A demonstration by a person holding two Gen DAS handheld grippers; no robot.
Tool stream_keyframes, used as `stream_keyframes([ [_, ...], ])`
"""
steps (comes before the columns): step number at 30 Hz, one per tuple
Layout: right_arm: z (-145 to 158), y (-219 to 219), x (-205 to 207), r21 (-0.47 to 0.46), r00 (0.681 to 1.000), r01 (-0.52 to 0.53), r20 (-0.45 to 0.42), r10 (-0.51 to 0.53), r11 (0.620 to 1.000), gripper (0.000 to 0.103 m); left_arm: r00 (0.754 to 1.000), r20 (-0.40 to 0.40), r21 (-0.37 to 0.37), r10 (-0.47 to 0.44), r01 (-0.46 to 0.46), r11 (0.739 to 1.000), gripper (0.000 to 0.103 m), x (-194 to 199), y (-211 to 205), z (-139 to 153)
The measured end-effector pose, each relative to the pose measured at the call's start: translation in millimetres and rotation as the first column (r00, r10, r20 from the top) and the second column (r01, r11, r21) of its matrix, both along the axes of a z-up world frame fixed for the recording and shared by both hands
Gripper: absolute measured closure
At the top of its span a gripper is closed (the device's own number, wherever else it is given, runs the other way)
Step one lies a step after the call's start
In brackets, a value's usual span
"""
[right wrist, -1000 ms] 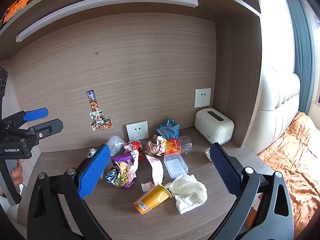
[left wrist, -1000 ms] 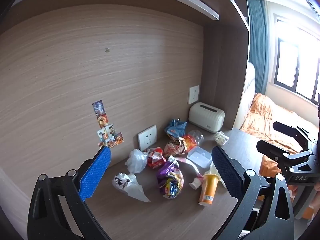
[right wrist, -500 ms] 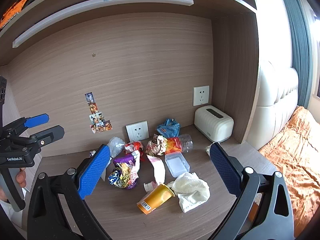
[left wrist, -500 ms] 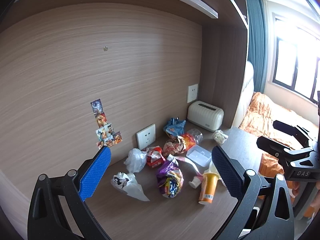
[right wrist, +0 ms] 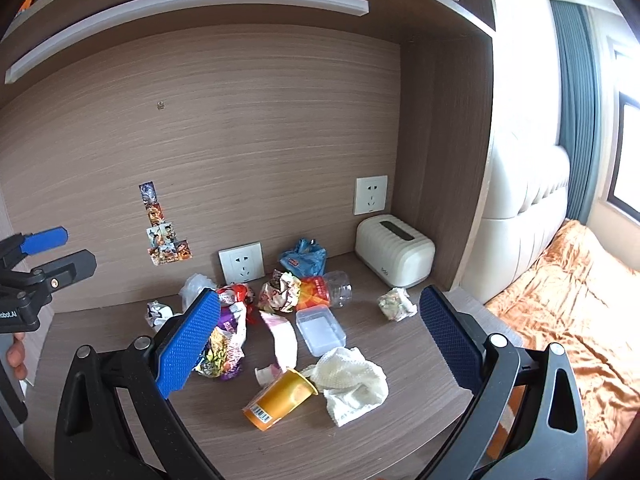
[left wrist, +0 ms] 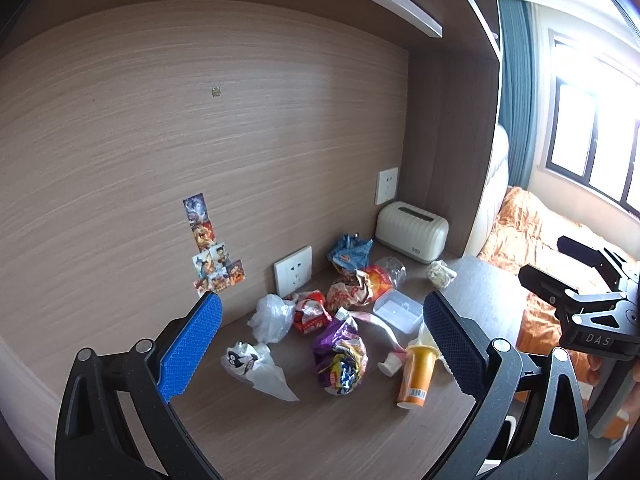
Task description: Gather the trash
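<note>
Trash lies scattered on the wooden desk [right wrist: 384,432]. An orange cup [right wrist: 280,398] lies on its side beside a crumpled white tissue [right wrist: 352,384]; the cup also shows in the left wrist view [left wrist: 416,376]. A purple snack wrapper [left wrist: 340,356], a clear plastic box [right wrist: 320,330], a white plastic bag [left wrist: 272,316], a blue bag [right wrist: 304,258] and a crushed bottle [right wrist: 328,290] lie further back. My left gripper [left wrist: 320,344] is open and empty above the desk's left side. My right gripper [right wrist: 316,344] is open and empty above the front edge.
A cream toaster-like box [right wrist: 394,250] stands at the back right corner. Wall sockets [right wrist: 241,262] and stickers [right wrist: 162,232] are on the back panel. A shelf [right wrist: 192,4] runs overhead. A bed with orange bedding [right wrist: 568,304] lies to the right.
Both grippers have shifted slightly: the trash sits a little lower and closer in the right wrist view. Both stay open and empty.
</note>
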State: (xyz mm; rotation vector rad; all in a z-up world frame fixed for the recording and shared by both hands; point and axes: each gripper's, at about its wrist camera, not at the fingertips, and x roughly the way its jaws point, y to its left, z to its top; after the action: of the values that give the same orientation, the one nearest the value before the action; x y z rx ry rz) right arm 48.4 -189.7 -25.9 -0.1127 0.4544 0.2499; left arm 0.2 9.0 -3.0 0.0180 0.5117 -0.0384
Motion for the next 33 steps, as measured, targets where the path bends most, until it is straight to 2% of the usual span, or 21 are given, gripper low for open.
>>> stream_keyframes([
  [10,-2,13,-4,-0.072,1.0,-0.027,0.011,0.028,0.997,0.003,1.0,-0.009,-0.034,-0.016,0.015,0.999,0.004,2,2,-4],
  [15,-3,13,-2,-0.055,0.999,-0.047,-0.006,0.047,0.997,0.003,0.999,-0.023,-0.063,-0.04,0.038,0.997,0.004,4,5,-6],
  [22,-4,17,0,-0.058,0.999,-0.036,-0.01,0.035,0.998,0.003,0.999,-0.016,-0.023,-0.045,0.044,0.999,0.004,7,-1,-7],
  [33,-5,17,6,-0.041,0.999,-0.03,-0.02,0.029,0.999,0.003,0.999,-0.018,-0.024,-0.031,0.031,0.999,0.004,12,3,-9],
])
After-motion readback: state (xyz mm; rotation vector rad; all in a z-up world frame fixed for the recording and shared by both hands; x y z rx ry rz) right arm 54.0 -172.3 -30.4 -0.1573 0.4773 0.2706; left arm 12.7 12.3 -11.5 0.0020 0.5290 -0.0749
